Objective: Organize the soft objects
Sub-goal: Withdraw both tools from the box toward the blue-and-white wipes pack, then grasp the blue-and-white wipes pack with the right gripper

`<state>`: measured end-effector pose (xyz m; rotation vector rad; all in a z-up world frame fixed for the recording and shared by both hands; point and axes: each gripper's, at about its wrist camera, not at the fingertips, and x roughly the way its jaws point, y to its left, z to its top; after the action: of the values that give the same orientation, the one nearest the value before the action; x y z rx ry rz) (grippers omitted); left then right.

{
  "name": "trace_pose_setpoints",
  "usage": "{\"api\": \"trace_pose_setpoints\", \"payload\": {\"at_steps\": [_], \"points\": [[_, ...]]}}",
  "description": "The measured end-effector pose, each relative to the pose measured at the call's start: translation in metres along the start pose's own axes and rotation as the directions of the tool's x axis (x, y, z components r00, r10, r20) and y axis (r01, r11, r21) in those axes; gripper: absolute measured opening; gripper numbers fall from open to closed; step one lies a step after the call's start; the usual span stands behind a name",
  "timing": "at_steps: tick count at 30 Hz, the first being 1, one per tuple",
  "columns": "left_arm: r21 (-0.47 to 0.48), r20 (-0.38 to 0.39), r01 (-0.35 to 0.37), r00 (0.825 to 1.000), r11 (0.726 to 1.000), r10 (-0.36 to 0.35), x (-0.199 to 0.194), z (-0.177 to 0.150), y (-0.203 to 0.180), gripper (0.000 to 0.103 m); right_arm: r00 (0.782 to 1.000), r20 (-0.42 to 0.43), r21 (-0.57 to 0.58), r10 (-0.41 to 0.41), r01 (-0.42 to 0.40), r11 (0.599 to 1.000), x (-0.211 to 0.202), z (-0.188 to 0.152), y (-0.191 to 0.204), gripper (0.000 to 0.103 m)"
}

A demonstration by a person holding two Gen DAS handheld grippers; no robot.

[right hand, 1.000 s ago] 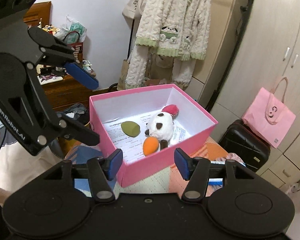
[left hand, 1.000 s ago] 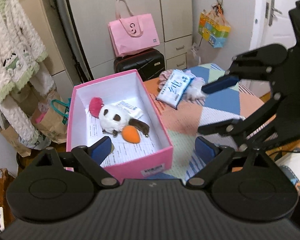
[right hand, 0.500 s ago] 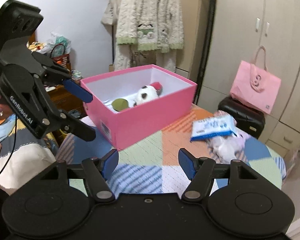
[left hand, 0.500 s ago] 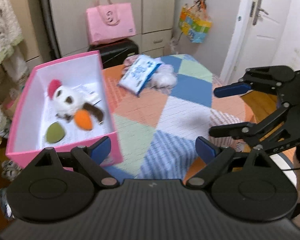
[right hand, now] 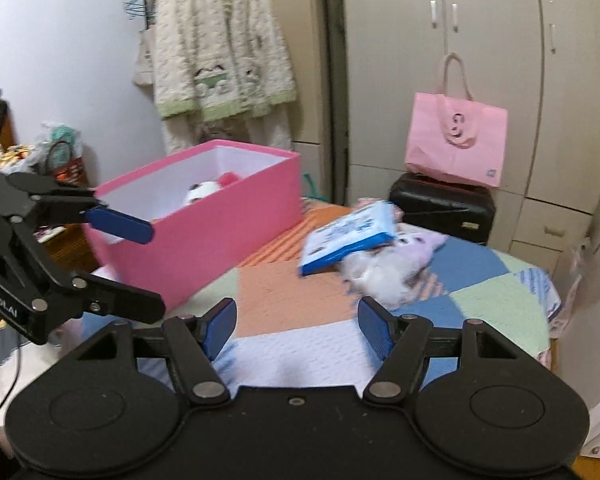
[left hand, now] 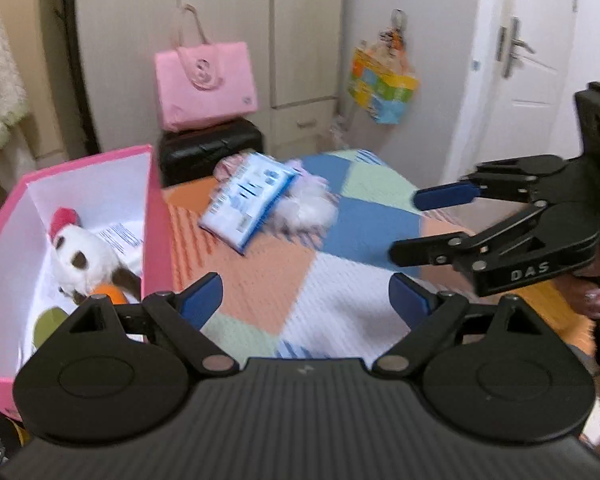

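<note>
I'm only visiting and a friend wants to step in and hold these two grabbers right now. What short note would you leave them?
Left gripper: fingers open, empty, over the patchwork cover near the pink box.
Right gripper: fingers open, empty, pointed toward the blue-and-white packet.
In the box: a panda plush, an orange soft piece and a green one.
Left out on the cover: the packet, leaning on a fluffy white-and-lilac plush.
Done: three soft things are boxed.
Left: probably box the packet and the fluffy plush; the right gripper looks closer.
</note>
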<state>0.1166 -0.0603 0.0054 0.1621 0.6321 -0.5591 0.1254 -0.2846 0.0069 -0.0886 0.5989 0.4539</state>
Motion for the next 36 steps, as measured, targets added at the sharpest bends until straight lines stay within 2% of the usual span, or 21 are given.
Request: {"api": "trace_pose_setpoints", "payload": {"at_steps": [3,8,12,17,20,22,25,30,33,36], "points": [[-0.05,0.006,-0.057,0.998,0.997,0.057,0.021,0.003,0.003,0.088,0.999,0.028,0.008,-0.018,0.018,1.0,0.011,0.002,-0.016,0.072],[-0.122,0.029,-0.065,0.997,0.99,0.069,0.052,0.009,0.007,0.088,0.998,0.05,0.016,-0.05,0.049,0.999,0.03,0.009,-0.039,0.072],[-0.231,0.112,-0.091,0.986,0.969,0.12,0.073,0.007,0.01,0.085,0.998,0.06,0.051,-0.036,0.033,0.998,0.048,0.022,-0.059,0.072],[-0.386,0.157,-0.061,0.979,0.921,0.13,0.102,0.008,0.023,0.081,1.0,0.027,0.108,0.004,-0.007,0.994,0.083,0.041,-0.08,0.072],[-0.442,0.169,-0.075,0.972,0.894,0.165,0.119,0.01,0.028,0.076,0.998,0.018,0.161,0.052,-0.054,0.985,0.102,0.05,-0.092,0.072],[-0.488,0.169,-0.101,0.964,0.867,0.208,0.132,0.011,0.032,0.073,0.998,0.01,0.168,0.059,-0.06,0.984,0.113,0.056,-0.095,0.072],[-0.535,0.142,-0.146,0.956,0.832,0.259,0.149,0.008,0.035,0.067,0.998,-0.015,0.153,0.054,-0.051,0.987,0.13,0.063,-0.092,0.065],[-0.628,0.119,-0.134,0.957,0.767,0.265,0.166,0.0,0.048,0.065,0.996,-0.056,0.154,0.071,-0.062,0.986,0.153,0.069,-0.087,0.052],[-0.645,0.109,-0.131,0.959,0.752,0.261,0.17,-0.003,0.053,0.065,0.994,-0.086,0.148,0.063,-0.05,0.988,0.165,0.069,-0.087,0.045],[-0.677,0.093,-0.117,0.966,0.726,0.243,0.175,-0.006,0.06,0.065,0.992,-0.11,0.15,0.059,-0.042,0.988,0.17,0.064,-0.089,0.035]]}}
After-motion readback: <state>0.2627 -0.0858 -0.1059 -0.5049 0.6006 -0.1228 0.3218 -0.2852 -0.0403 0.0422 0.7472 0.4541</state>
